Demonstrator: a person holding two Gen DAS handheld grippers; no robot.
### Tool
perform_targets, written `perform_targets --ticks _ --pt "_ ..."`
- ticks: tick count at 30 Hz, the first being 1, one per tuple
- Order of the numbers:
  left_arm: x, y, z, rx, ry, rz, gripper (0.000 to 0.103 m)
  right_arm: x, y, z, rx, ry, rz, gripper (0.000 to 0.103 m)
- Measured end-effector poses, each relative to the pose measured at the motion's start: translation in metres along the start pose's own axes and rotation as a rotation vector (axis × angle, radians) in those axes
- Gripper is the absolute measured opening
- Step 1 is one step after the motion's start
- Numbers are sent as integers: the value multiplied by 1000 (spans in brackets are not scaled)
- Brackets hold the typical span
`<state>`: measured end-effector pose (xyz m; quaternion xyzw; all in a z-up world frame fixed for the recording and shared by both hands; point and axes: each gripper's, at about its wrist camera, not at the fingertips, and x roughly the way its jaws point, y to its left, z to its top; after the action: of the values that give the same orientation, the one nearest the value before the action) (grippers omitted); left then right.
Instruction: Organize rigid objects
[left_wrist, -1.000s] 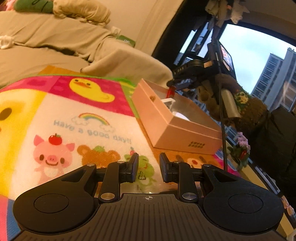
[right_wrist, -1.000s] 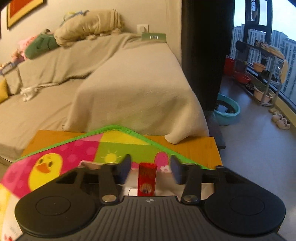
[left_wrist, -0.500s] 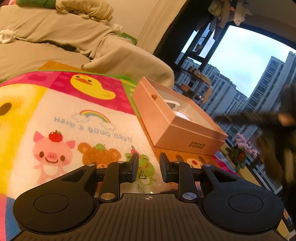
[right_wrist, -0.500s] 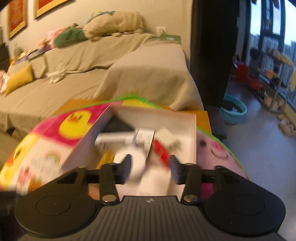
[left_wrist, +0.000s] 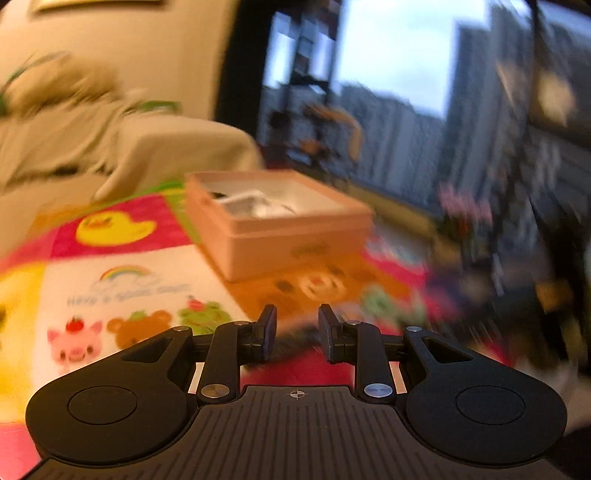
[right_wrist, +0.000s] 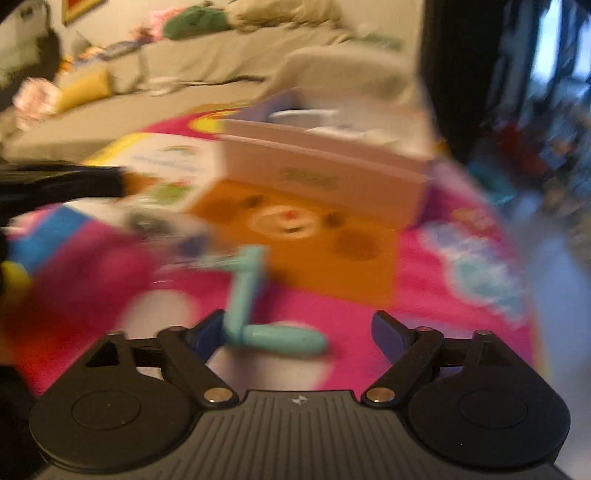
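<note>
A pink open box (left_wrist: 280, 229) holding white items stands on the colourful cartoon mat (left_wrist: 122, 284); it also shows in the right wrist view (right_wrist: 325, 162). My left gripper (left_wrist: 297, 328) hovers low over the mat in front of the box, jaws a small gap apart and empty. My right gripper (right_wrist: 299, 332) is wide open just above a teal crank-shaped tool (right_wrist: 258, 314) that lies on the mat between its fingers. A blurred white and grey object (right_wrist: 162, 225) lies left of the tool. Both views are motion-blurred.
A beige covered sofa (right_wrist: 207, 77) with cushions runs behind the table. A large window with buildings and a flower pot (left_wrist: 461, 210) is at the right. A dark shape (right_wrist: 59, 184), probably the other gripper, reaches in from the left in the right wrist view.
My right gripper has pulled back from over the box, dropped low in front of it and opened wide over the teal tool. My left gripper has swung right and opened slightly.
</note>
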<state>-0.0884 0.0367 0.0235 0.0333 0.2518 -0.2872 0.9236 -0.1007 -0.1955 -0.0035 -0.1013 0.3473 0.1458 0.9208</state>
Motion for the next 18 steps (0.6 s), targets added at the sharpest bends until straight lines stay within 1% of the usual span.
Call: perform_targets --ticks 2,3,4,5,7,8,10,11,14,16,18 --pt "2 -21 -1 121 47 41 29 3 -9 2 20 -36 -142 90" --pt "3 -28 -2 160 60 62 30 4 -14 2 48 -43 -165 90" --pt "6 -33 -3 197 75 81 30 5 -20 2 82 -44 -155 90" --pt "10 -38 -4 228 92 98 30 6 -27 1 138 -37 -112 90" --pt "19 -42 -5 263 129 128 32 7 -33 -5 209 -28 -47 94" --pt "24 -43 -5 272 145 143 32 7 -31 -8 210 -44 -49 94" --pt "37 -41 -2 255 169 167 33 4 -28 -9 201 -52 -51 95" --pt "42 -38 1 236 161 176 33 4 -29 -10 205 -52 -46 95" --pt "56 -27 15 116 159 198 33 7 -29 -9 215 -53 -34 96" --pt "60 -20 24 29 137 174 32 9 -30 -9 212 -52 -38 97" --pt "57 -15 32 4 106 131 32 12 -30 -8 209 -53 -43 97"
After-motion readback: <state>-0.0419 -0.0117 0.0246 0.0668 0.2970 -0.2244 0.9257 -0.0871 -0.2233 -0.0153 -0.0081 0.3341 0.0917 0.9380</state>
